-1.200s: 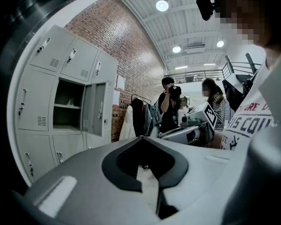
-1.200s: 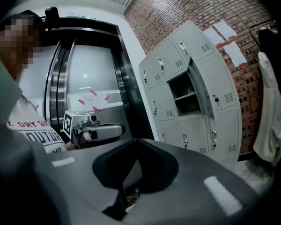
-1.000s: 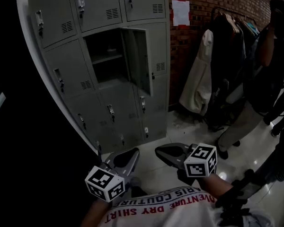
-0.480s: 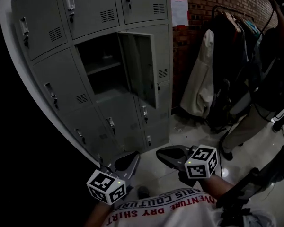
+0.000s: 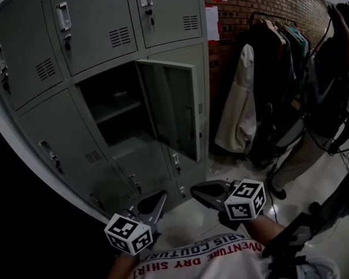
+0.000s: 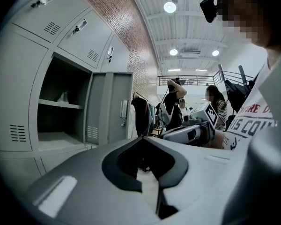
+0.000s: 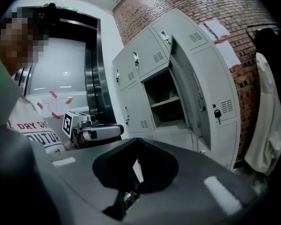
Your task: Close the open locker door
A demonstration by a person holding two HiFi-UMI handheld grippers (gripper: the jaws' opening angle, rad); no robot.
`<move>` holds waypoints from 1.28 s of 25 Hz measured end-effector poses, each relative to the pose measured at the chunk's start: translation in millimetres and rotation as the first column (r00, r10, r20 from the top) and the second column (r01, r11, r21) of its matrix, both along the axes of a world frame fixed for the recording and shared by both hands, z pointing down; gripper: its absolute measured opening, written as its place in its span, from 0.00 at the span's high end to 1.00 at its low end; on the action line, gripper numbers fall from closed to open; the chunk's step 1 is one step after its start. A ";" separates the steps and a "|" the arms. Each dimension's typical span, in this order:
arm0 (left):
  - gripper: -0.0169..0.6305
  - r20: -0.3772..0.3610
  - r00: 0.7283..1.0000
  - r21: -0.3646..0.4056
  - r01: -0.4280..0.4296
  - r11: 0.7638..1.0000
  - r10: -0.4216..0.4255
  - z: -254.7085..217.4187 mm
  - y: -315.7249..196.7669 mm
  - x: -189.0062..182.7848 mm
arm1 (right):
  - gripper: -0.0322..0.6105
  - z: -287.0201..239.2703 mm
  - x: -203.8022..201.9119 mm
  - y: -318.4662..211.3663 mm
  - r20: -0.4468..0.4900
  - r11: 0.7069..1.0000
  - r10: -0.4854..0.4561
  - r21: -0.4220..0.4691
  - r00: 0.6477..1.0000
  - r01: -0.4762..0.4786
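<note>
Holding both tools low against the body, the person has the fingers of the left gripper (image 5: 160, 196) pressed together on nothing, and those of the right gripper (image 5: 194, 189) likewise shut and empty. Both point toward the foot of the grey locker bank (image 5: 93, 28) and are well apart from it.

The open locker door (image 5: 174, 106) stands out from its compartment (image 5: 107, 112) in the middle row, hinged on the right of the opening, its inner face toward the head camera.

Closing it well probably means raising the right gripper, which is nearer the door, setting its closed fingers against the outer face near the free edge, and swinging the door round until it sits flush. A push close to the hinge would need more force.

The outer face and latch are turned away in the head view. The compartment's interior is dim, with only a shelf (image 6: 61, 103) plain to see. Whether the latch catches by itself can't be judged.
</note>
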State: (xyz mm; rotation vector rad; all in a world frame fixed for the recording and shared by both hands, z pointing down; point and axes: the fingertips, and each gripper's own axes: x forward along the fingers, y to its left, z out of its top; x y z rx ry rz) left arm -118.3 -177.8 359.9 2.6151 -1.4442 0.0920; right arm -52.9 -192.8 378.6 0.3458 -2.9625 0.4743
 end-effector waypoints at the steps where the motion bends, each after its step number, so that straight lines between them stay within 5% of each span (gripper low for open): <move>1: 0.97 0.001 1.000 0.002 -0.007 1.000 0.007 -1.6 -7.6 -4.9 | 0.95 -1.6 -3.2 -8.4 0.002 1.000 0.013 0.003 1.000 -0.013; 10: 0.97 0.015 0.998 0.015 -0.063 0.998 0.063 -7.6 -56.8 -30.2 | 0.95 -20.2 -2.4 -86.4 -0.016 0.977 0.179 0.117 0.984 -0.176; 22: 0.97 0.012 0.998 0.007 -0.067 0.998 0.067 -1.0 -83.0 -64.8 | 0.95 -58.7 42.9 -208.9 -0.013 0.876 0.442 0.219 0.897 -0.429; 32: 0.97 0.001 0.999 0.002 -0.036 0.999 0.036 3.6 -87.4 -98.5 | 0.96 -74.7 21.2 -242.5 -0.016 0.853 0.472 0.261 0.882 -0.452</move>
